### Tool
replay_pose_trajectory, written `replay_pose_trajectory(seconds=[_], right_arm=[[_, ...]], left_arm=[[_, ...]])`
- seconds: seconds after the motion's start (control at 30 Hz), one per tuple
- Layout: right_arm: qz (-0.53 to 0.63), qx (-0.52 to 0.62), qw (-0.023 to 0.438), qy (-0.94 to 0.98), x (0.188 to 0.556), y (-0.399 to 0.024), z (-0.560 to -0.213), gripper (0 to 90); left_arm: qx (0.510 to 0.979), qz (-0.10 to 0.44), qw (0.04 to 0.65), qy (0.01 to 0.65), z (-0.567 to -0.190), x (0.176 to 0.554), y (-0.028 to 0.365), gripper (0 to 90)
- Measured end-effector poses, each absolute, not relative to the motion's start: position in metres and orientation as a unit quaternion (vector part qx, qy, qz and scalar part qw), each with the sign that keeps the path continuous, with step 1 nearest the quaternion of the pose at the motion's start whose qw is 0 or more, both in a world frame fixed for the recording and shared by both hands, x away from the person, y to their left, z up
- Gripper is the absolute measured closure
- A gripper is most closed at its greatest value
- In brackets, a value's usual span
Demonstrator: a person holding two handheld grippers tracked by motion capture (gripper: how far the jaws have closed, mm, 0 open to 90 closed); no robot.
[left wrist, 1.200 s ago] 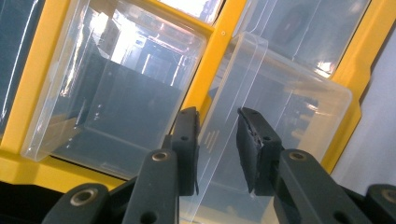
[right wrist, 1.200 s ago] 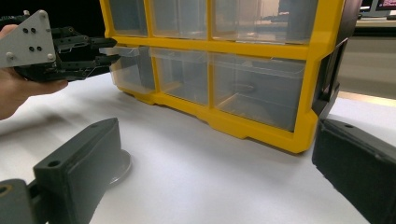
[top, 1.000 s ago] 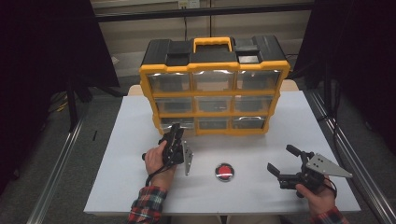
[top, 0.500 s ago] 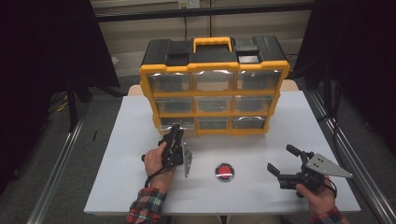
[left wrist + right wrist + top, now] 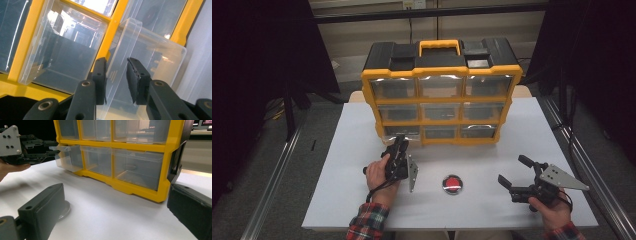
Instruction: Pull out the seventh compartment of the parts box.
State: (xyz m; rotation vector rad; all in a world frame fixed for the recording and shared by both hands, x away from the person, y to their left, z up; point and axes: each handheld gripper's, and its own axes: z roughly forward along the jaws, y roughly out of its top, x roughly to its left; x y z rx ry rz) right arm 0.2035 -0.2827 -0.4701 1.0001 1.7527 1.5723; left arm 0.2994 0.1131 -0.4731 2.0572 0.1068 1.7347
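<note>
The clear plastic drawer [image 5: 147,65] at the bottom left of the yellow-framed, black-topped organiser cabinet [image 5: 439,90] is the thing in hand. In the right gripper view this drawer [image 5: 67,157] stands part-way out of its slot, its front clearly proud of the yellow frame, while the clear drawers beside it sit flush. So the pull looks begun but not finished: the drawer is not yet free of the cabinet, and whatever is to go in or come out of it is still to be done.

The left gripper [image 5: 117,80] is right at the drawer's front. In its own view the thin front lip of the drawer runs down between the two black jaws, which stand only a little apart. The left pad seems to lie against the plastic; a narrow gap shows by the right pad, so I cannot tell whether the lip is truly pinched or merely straddled. From above, the left gripper [image 5: 398,150] points at the cabinet's bottom row from the near side.

Nearer the person, a small round red disc with a dark rim [image 5: 452,183] lies on the white table [image 5: 342,150], between the two hands and well apart from the drawer. The right gripper [image 5: 513,175] rests low at the table's right, jaws spread wide with nothing between them.
</note>
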Motion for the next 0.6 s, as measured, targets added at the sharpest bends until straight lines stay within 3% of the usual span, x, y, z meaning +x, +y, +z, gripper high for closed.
replay_pose_trajectory(seconds=[0.03,0.6], right_arm=[[0.589,0.374,0.288,0.656,0.2035,-0.2827,-0.4700,1.3],[0.590,0.374,0.288,0.656,0.2032,-0.2829,-0.4698,1.3]], left_arm=[[0.745,0.618,0.248,0.038,-0.4754,0.3011,0.1122,70.1],[0.745,0.621,0.244,0.031,-0.4738,0.2951,0.1118,70.3]])
